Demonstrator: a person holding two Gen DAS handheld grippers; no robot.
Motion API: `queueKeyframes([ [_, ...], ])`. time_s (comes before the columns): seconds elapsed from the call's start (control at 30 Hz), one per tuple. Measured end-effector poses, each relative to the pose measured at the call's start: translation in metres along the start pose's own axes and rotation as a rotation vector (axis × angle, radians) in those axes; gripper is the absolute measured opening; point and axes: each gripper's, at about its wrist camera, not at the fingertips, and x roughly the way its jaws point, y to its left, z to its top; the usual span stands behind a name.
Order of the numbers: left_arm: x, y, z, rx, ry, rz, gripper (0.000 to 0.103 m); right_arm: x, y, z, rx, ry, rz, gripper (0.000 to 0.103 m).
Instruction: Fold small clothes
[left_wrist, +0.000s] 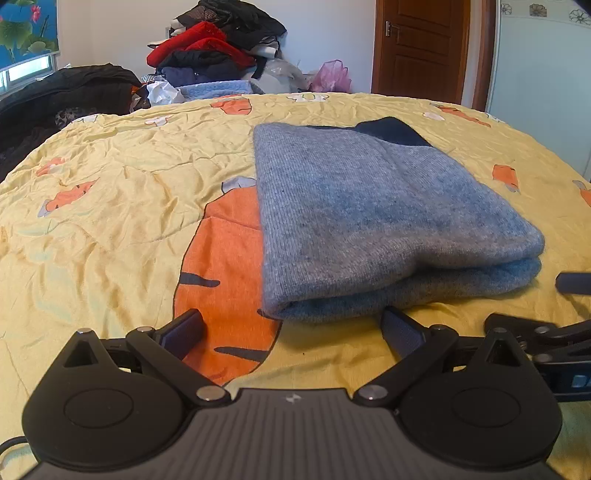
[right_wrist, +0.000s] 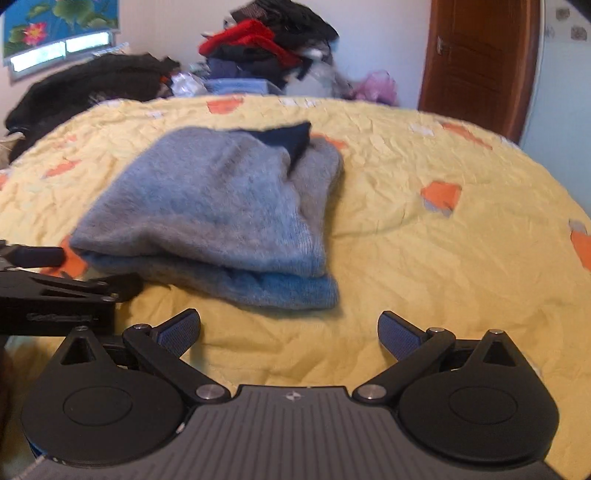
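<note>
While both grippers gape empty, folded sweater (left_wrist: 369, 214) lies flat.

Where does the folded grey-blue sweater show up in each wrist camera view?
Left wrist: folded grey-blue sweater right of centre, ahead of the open jaws.
Right wrist: left of centre, blurred.
Shared landmark: brown door, upper right in both.

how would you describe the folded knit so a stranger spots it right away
Start at the yellow bedspread with orange prints. The knit lies alone in the middle of it, folded into a thick pad. It is grey-blue and fuzzy with a navy band at its far end, unlike the red and black pile behind the bed.
</note>
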Motion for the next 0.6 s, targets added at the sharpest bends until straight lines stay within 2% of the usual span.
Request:
queueKeyframes([
  [0.03,0.0001,0.0,0.0002,0.0,0.0,0.0,0.103,0.0036,0.0035,-0.0009,0.019,0.013,-0.005,0.103],
  [0.13,0.0001,-0.0001,0.0003,-0.001,0.0,0.001,0.103,0.0003,0.007,-0.0098,0.028,-0.026,-0.026,0.103],
  [0.6,0.0003,0.0001,0.0003,-0.001,0.0,0.001,0.103,0.0032,0.0067,-0.0091,0.044,-0.04,-0.047,0.103],
])
